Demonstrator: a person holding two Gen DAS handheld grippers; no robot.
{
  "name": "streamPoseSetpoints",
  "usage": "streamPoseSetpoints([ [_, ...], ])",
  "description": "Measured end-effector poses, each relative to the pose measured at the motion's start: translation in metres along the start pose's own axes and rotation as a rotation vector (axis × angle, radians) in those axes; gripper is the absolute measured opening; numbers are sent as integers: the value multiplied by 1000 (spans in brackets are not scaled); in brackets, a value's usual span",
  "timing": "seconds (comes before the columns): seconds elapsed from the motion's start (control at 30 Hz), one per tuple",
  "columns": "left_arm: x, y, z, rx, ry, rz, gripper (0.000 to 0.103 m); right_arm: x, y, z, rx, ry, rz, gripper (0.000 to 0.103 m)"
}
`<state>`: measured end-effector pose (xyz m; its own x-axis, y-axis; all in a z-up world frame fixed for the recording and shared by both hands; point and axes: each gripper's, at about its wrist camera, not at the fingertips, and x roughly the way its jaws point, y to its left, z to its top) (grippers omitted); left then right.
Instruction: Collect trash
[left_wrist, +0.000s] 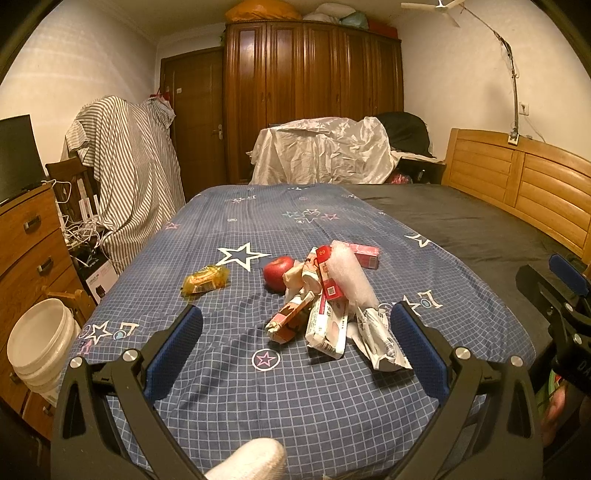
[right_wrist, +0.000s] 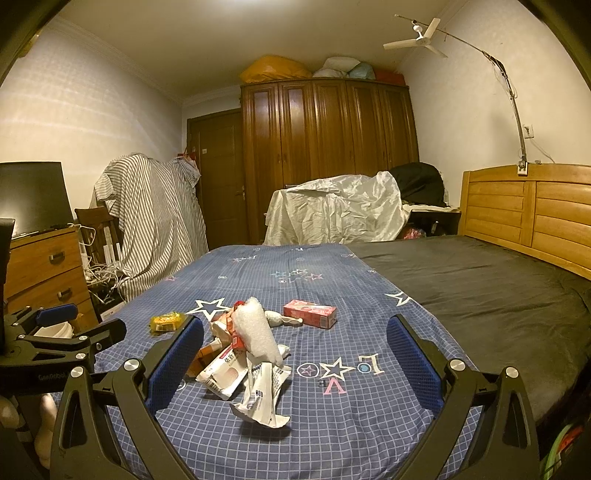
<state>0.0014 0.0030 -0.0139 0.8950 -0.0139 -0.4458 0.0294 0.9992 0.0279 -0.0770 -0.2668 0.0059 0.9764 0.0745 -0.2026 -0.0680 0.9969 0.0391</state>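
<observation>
Fingers of left gripper (left_wrist: 295, 347) and right gripper (right_wrist: 295, 363) are spread wide, empty, with trash pile (left_wrist: 325, 299) seen at twelve o'clock on the bed (left_wrist: 229, 229).

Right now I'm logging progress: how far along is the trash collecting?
Nothing looks collected yet. The left gripper and right gripper are both open and hold nothing. The wrapper pile, pink box and yellow packet lie on the bedsheet, beside an apple.
</observation>
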Motion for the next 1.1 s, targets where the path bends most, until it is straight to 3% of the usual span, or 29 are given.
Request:
streamPoseSetpoints([
  [0.83,11,9,-1,5,38,-12,98,12,0,-5,13,45,18,99],
  [0.97,38,22,-7,75,126,-55,98,28,-10,-12,45,124,62,99],
  [1.1,89,44,-27,127,309,-105,98,58,-20,-31,106,259,143,98],
])
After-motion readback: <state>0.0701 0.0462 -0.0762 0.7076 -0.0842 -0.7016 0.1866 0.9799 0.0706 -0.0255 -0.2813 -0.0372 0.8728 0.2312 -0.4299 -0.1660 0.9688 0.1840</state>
